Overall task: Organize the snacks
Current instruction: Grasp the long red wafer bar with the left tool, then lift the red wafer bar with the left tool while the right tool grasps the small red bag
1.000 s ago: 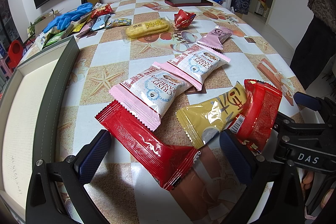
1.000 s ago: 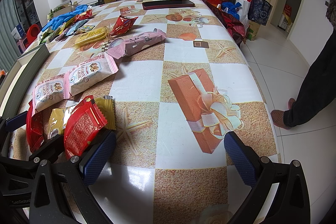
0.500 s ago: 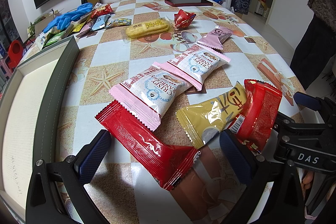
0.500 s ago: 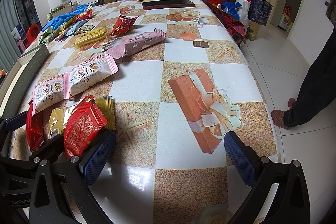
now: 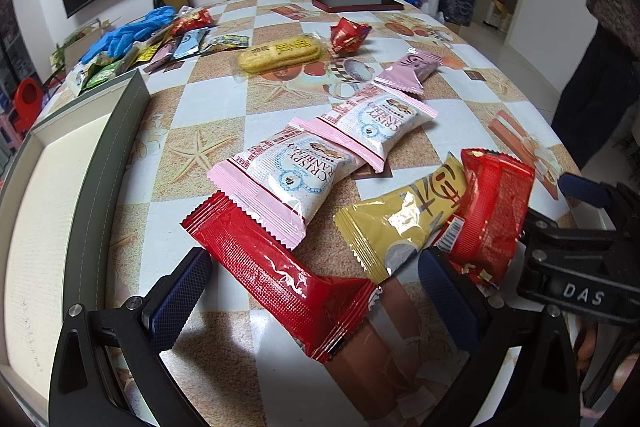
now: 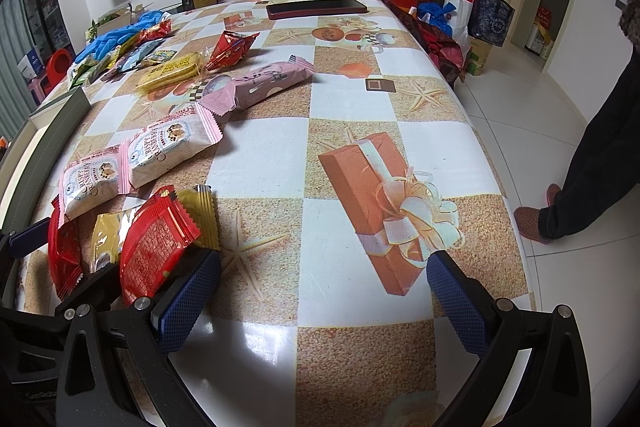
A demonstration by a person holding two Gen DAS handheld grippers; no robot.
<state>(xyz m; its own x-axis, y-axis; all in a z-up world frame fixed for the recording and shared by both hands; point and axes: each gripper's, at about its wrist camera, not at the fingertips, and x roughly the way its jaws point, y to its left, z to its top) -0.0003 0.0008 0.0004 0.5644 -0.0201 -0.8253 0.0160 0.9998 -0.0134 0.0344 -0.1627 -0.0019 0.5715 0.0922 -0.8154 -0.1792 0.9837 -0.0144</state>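
Left tongs spread wide, low over the tabletop, holding nothing — a long red wrapper lies flat between the two blue pads, not touched by either. Right tongs also wide open and empty, over a bare patch of checked cloth with a printed gift box.

Snacks lie in a loose line on the tabletop: long red wrapper nearest, then two pink-edged cranberry packs overlapping end to end, then a pink bar. Beside them a yellow pack with a small red pack lying over its far end. Farther off, a yellow biscuit pack and a crumpled red wrapper.

Grey-rimmed tray at the left edge — nothing seen inside it.
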